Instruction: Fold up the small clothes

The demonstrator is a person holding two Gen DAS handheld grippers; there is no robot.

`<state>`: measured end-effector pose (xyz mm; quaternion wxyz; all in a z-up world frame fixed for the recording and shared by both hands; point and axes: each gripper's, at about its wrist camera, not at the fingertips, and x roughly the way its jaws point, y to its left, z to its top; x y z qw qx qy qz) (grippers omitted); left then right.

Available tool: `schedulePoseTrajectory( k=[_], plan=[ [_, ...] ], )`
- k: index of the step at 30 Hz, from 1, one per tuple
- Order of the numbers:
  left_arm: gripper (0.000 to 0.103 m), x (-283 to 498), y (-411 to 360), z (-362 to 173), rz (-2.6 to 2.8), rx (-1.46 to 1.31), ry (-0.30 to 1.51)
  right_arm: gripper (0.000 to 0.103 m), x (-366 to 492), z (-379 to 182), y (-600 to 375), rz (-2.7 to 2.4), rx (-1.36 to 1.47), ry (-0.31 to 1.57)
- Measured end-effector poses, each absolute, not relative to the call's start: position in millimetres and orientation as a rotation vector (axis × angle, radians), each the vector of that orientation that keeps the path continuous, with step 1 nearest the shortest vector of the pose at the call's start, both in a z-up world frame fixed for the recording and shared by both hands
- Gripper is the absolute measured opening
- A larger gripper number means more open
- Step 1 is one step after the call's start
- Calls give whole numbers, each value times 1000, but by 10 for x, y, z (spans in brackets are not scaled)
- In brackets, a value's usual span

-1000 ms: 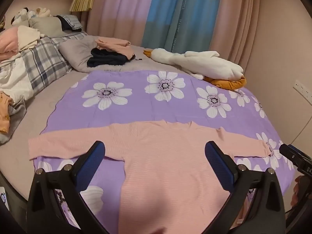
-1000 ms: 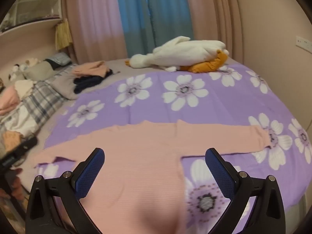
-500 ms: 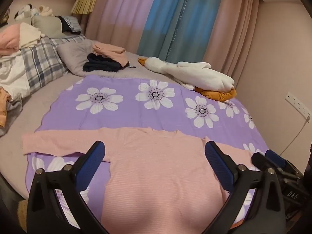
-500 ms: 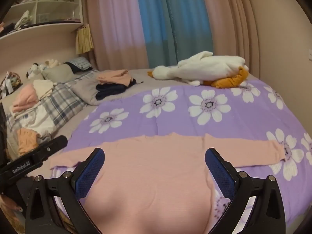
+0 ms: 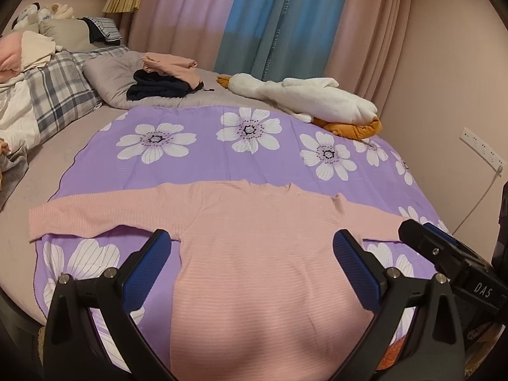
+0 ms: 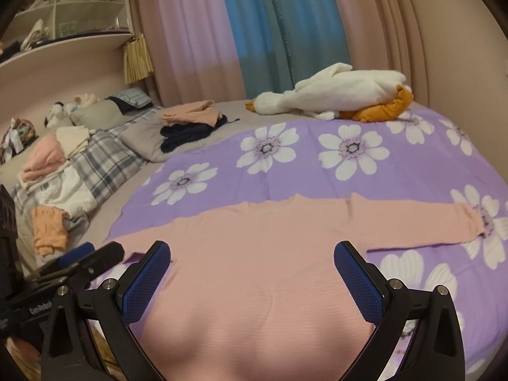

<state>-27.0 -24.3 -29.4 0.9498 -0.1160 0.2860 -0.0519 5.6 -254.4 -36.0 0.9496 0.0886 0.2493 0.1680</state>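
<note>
The pink sweater (image 5: 260,254) lies flat on the purple flowered sheet (image 5: 203,158), both sleeves spread out left and right. My left gripper (image 5: 254,254) and right gripper (image 6: 252,260) hover over its body, jaws wide apart, holding nothing. It looks light, soft and limp; I'd pinch 1 cuff (image 6: 473,222) or shoulder edge.

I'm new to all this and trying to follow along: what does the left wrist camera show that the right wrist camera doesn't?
Only the left wrist view shows the wall socket strip and the end of the sweater's left sleeve. Only the right wrist view shows the shelf unit and the right sleeve's cuff. Both show the pink sweater spread flat on the flowered purple sheet, the plush goose, and open grippers, left and right.
</note>
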Motion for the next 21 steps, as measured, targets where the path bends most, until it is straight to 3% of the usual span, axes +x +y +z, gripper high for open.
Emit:
schedulePoseTrajectory(
  k=[21],
  plan=[
    [101,-98,-255,-534,-109,-258,646,102,232,-678,-2408,332,153,588]
  ],
)
